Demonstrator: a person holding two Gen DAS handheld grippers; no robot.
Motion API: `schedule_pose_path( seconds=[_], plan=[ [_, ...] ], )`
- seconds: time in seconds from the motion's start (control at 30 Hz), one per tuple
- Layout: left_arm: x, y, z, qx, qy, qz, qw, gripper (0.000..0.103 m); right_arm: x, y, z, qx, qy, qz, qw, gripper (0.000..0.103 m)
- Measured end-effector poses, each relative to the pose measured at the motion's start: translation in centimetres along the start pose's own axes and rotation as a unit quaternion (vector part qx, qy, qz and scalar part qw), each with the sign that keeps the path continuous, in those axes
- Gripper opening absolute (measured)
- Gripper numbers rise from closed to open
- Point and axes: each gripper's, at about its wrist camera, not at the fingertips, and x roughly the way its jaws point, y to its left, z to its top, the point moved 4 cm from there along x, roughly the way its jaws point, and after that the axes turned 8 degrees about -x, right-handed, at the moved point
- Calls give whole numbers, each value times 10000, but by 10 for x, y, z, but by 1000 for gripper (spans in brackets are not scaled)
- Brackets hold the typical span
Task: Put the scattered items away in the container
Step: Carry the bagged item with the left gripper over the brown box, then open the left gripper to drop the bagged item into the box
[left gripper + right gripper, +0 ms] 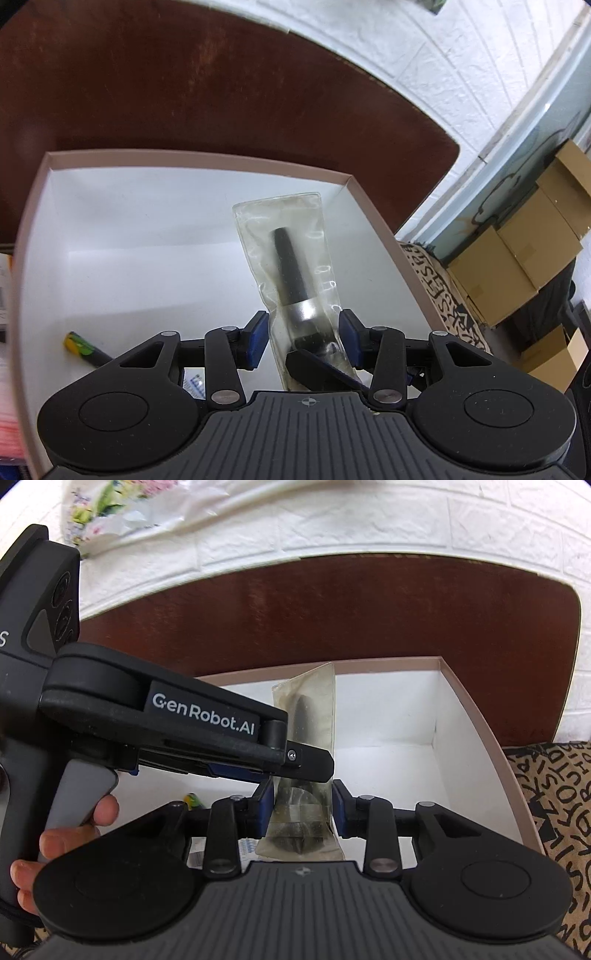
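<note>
White brick-pattern wall (424,74) behind a dark brown table (184,92); cardboard boxes (517,251) beside.

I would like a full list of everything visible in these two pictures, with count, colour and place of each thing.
box: one, white inside with beige rim, on the table
table: one, dark brown, against the wall
pouch: one, clear, with a black and silver item inside, above the box
pen-like item: one, green and yellow, in the box
cardboard boxes: several, tan, stacked right of the table
patterned cloth: one, tan with black letters, right of the box
wall: white brick, behind the table
left gripper: black, blue pads, open around the pouch
right gripper: black, blue pads, gripping the pouch
hand: one, holding the left gripper's handle
</note>
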Motion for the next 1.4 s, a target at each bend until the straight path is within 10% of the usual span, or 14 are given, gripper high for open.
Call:
schedule_pose_path(
  seconds=[0.3,0.4,0.63,1.4],
  plan=[
    [12,5,4,-56,-30,68,10000,77,14,-6,-4,16,133,-41,9999,44],
    [4,8,4,-108,-250,-16,9996,98,12,-4,-3,-76,111,-255,9996,73],
    [-4,9,-4,22,-104,93,9999,103,3,-4,-7,-144,154,-606,9979,101],
    [-55,-19,-33,1012,-943,839,9868,103,-28,15,-3,-295,-12,-626,9976,103]
  ],
)
